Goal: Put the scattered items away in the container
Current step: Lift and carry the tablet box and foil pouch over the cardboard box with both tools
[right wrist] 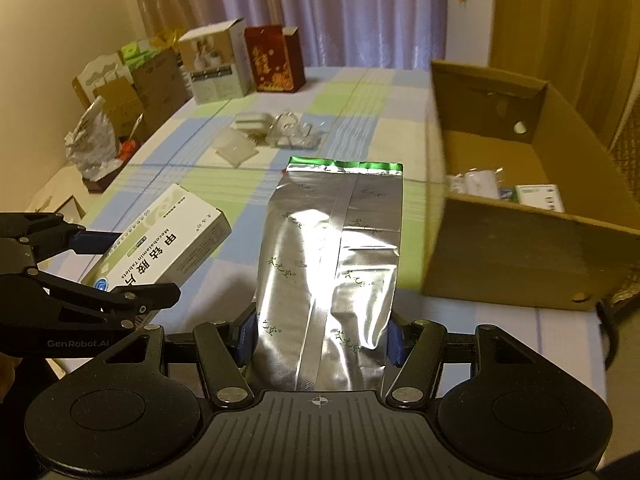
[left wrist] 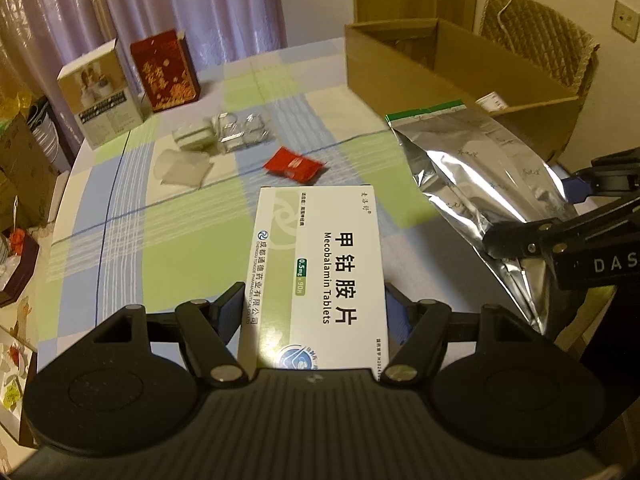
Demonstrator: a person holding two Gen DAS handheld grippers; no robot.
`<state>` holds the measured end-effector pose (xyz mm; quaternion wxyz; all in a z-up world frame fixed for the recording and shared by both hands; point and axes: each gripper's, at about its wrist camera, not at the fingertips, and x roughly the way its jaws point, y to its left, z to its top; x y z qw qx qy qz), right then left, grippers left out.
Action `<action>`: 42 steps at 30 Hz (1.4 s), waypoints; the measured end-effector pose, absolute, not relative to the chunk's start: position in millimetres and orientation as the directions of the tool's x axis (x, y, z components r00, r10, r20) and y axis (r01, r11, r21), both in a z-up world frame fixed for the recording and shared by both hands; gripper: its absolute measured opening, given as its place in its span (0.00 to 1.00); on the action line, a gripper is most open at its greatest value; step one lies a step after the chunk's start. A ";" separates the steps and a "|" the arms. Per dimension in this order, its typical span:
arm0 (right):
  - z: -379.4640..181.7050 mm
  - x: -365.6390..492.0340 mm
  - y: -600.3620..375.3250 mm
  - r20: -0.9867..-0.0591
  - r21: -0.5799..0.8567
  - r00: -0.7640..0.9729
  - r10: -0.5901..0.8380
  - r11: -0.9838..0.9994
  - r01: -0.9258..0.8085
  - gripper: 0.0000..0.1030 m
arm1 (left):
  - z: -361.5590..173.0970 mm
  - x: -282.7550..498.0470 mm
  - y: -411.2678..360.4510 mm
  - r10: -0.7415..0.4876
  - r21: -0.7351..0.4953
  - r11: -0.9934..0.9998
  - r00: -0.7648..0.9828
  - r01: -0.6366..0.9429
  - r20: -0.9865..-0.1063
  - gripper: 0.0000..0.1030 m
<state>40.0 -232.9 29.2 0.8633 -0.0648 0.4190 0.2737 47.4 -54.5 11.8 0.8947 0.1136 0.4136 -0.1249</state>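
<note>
Slippage is the main risk: the foil pouch (right wrist: 332,264) is pinched only at its base by the right gripper (right wrist: 320,338), and the Mecobalamin tablet box (left wrist: 320,264) is clamped at one end by the left gripper (left wrist: 316,312), both above the counter (left wrist: 192,216). The cardboard box (right wrist: 520,248) lies right; its near wall could be clipped.

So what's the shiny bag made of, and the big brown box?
The silver bag held by the right gripper looks like metallic foil, probably foil-lined plastic: it is mirror-bright, creases sharply and has a flat seam down the middle. The brown box looks like plain cardboard: matte and tan, with stiff walls and punched holes.
</note>
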 end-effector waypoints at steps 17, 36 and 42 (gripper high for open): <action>102.7 74.5 -313.0 -0.651 0.060 0.672 0.354 0.906 -0.419 0.61 | 76.2 79.7 -142.8 -0.265 0.097 0.895 0.694 0.435 -0.669 0.65; 100.0 172.4 -371.0 -0.664 0.035 0.688 0.295 0.930 -0.365 0.61 | 78.7 175.0 -244.2 -0.334 0.085 0.858 0.676 0.506 -0.657 0.65; 92.3 188.8 -378.7 -0.669 0.044 0.682 0.295 0.932 -0.360 0.61 | 69.3 190.9 -256.5 -0.335 0.077 0.857 0.665 0.509 -0.667 0.65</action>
